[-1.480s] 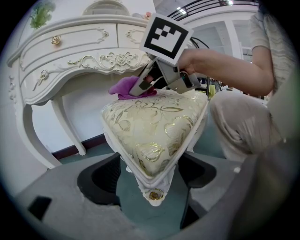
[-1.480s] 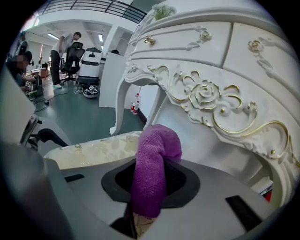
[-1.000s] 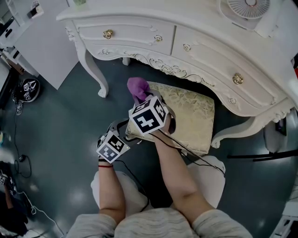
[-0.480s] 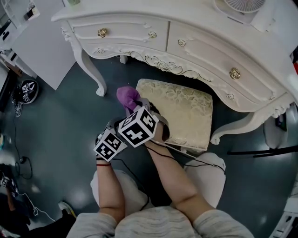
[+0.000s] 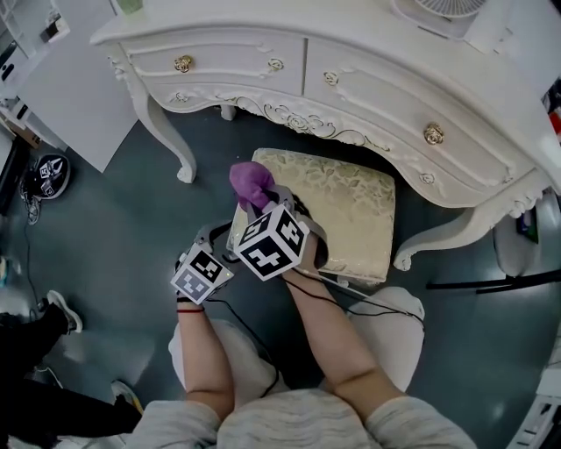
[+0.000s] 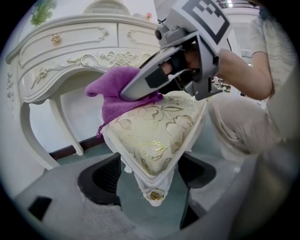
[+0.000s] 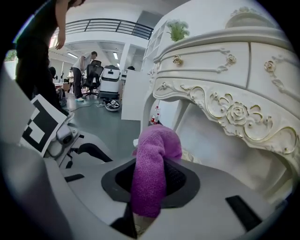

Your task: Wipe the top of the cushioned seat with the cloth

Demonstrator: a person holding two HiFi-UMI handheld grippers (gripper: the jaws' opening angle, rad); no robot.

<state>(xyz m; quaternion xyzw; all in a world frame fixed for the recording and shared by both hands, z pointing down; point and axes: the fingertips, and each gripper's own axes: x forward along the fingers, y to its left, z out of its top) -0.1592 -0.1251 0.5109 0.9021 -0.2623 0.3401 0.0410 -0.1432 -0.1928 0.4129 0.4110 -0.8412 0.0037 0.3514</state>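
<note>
The cushioned seat (image 5: 337, 210), a stool with gold floral fabric, stands in front of the white dressing table. A purple cloth (image 5: 252, 182) lies over the seat's left edge, near the far corner. My right gripper (image 5: 263, 200) is shut on this cloth (image 7: 152, 168), which fills the space between its jaws. My left gripper (image 5: 223, 254) is at the seat's near-left corner. In the left gripper view that corner (image 6: 152, 187) sits between the open jaws of the left gripper (image 6: 151, 176), with the pads close to its sides. The right gripper (image 6: 140, 84) presses the cloth (image 6: 115, 91) onto the cushion.
The white dressing table (image 5: 351, 79) with gold knobs overhangs the seat's far side; its curved legs (image 5: 166, 140) flank the stool. A fan (image 5: 438, 10) stands on top. My knees are just behind the seat. Another person's foot (image 5: 61, 311) is on the floor at the left.
The right gripper swept the cloth left off the seat's edge, then came back a little onto it. The left gripper stayed at the near-left corner.
</note>
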